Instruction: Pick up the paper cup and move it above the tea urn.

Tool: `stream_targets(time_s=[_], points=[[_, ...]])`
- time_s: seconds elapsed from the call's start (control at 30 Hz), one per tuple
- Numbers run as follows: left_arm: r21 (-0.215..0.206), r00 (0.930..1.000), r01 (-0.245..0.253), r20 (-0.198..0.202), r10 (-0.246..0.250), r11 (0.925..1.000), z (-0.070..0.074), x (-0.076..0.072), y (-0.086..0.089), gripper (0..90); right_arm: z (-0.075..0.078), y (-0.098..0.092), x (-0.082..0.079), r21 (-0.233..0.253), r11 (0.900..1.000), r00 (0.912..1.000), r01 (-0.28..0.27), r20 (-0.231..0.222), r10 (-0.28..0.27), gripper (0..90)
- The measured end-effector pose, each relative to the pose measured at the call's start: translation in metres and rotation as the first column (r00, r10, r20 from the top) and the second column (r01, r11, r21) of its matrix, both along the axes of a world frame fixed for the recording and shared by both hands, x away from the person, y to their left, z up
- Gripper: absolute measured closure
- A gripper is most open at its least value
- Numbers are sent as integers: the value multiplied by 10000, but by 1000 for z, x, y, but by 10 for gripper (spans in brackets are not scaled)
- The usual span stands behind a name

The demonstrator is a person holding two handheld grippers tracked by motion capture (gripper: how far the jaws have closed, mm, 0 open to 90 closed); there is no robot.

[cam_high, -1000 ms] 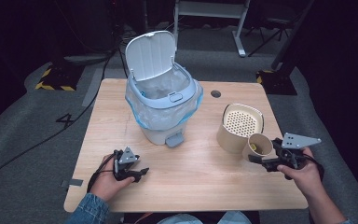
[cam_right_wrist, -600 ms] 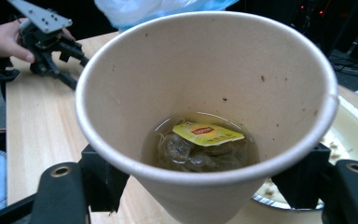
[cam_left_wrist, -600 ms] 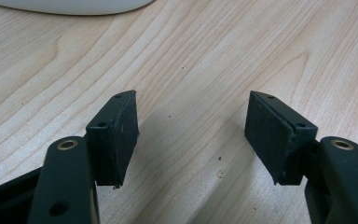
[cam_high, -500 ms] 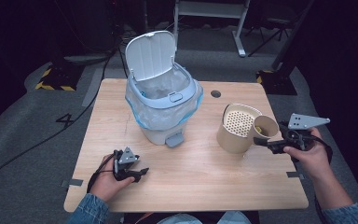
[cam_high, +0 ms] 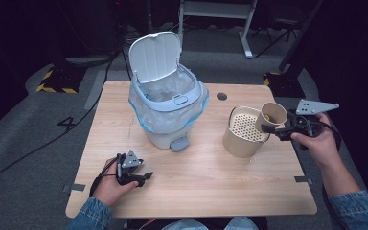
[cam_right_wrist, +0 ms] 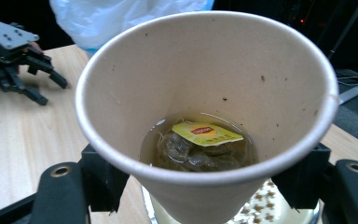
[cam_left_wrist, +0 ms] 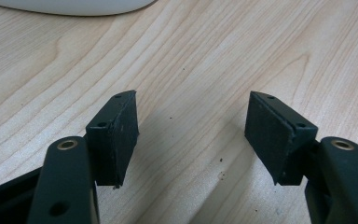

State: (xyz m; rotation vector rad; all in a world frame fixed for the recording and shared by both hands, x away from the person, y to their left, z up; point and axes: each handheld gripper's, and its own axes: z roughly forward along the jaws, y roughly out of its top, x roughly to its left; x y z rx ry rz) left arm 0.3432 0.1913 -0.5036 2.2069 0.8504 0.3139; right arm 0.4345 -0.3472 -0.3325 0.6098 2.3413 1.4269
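A: High view, from the left: what was on the desk (cam_high: 196, 187)?

B: The left claw (cam_high: 133, 173) rested low near the desk's front left, jaws spread wide with nothing between them; the left gripper view showed bare wood in the gap. Behind it, toward the middle, stood a white pedal bin (cam_high: 167, 103), lid up, with a clear liner folded over its rim.

A: And to the right?

B: A beige strainer pot (cam_high: 242, 134) with a perforated top. The right claw (cam_high: 267, 127) was closed on a paper cup (cam_high: 271, 117), held tilted just above the pot's right edge.

A: What was in the cup?

B: In the right gripper view, a used tea bag (cam_right_wrist: 200, 147) with a yellow tag lay in shallow tea at the bottom.

A: What could have gone wrong?

B: My judgement: the cup was thin paper, so a hard squeeze could have buckled it and spilled tea. Too quick a tilt could have sent tea past the strainer onto the desk, or dropped the bag out with a splash. A loose grip could have let the wet cup slip.
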Motion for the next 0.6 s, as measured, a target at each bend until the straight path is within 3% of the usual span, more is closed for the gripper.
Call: stream_targets(time_s=[0.33,0.6], points=[[-17,10000,19,-19,-19,10000,0,1,0,352,2,-5,26,-77,9993,9993,353,87,-352,296],[58,10000,27,10,-27,10000,0,1,0,352,2,-6,49,-434,9970,9975,636,336,-622,296]])
